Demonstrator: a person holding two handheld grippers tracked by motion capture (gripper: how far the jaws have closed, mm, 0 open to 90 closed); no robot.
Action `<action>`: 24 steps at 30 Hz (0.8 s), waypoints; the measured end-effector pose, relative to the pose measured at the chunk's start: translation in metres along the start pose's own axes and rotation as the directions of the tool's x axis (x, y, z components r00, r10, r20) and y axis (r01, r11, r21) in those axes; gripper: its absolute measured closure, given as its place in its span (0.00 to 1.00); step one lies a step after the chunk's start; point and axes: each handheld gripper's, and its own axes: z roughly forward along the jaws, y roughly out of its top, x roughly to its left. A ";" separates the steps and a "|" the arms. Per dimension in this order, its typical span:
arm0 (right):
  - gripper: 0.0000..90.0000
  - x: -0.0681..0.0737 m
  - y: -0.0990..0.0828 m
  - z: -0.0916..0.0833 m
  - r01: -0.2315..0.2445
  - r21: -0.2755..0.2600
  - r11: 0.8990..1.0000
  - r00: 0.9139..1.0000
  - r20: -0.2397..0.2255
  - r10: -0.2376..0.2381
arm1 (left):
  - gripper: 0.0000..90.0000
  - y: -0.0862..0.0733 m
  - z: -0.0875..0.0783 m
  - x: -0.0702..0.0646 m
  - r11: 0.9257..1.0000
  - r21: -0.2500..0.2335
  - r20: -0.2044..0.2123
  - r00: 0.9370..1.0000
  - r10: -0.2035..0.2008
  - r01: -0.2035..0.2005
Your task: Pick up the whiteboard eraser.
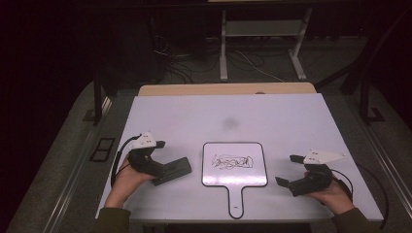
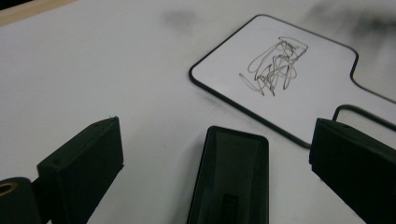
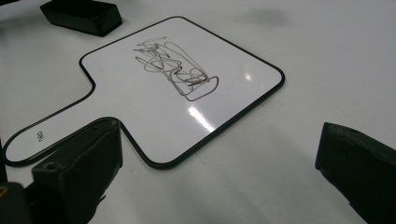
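Black eraser between left gripper fingers (spread, level with table)

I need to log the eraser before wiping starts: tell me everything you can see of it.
The eraser is a flat black rectangular block with rounded corners and a smooth, plastic-looking top bearing a faint embossed mark. It lies flat on the white table, just left of the small whiteboard and apart from it. It sits between the open jaws of the left gripper, whose pads do not press on it.
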 end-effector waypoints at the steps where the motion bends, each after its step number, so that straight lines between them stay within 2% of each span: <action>1: 0.00 0.000 0.000 0.000 0.000 0.000 1.000 1.000 0.000 0.000 | 0.03 0.000 0.000 0.000 1.000 0.010 0.002 1.000 0.004 -0.004; 8: 0.00 -0.001 0.000 -0.001 -0.003 -0.006 1.000 1.000 0.001 0.003 | 0.05 -0.003 0.004 0.000 0.996 0.078 0.001 0.999 0.033 -0.033; 15: 0.00 -0.001 0.000 -0.001 -0.004 -0.003 1.000 1.000 -0.002 0.004 | 0.09 -0.005 0.007 -0.001 0.993 0.113 0.005 0.999 0.043 -0.044; 24: 0.00 -0.001 0.000 0.000 0.001 0.006 1.000 1.000 0.001 -0.001 | 0.15 -0.009 0.013 -0.002 0.983 0.171 0.031 0.997 0.066 -0.070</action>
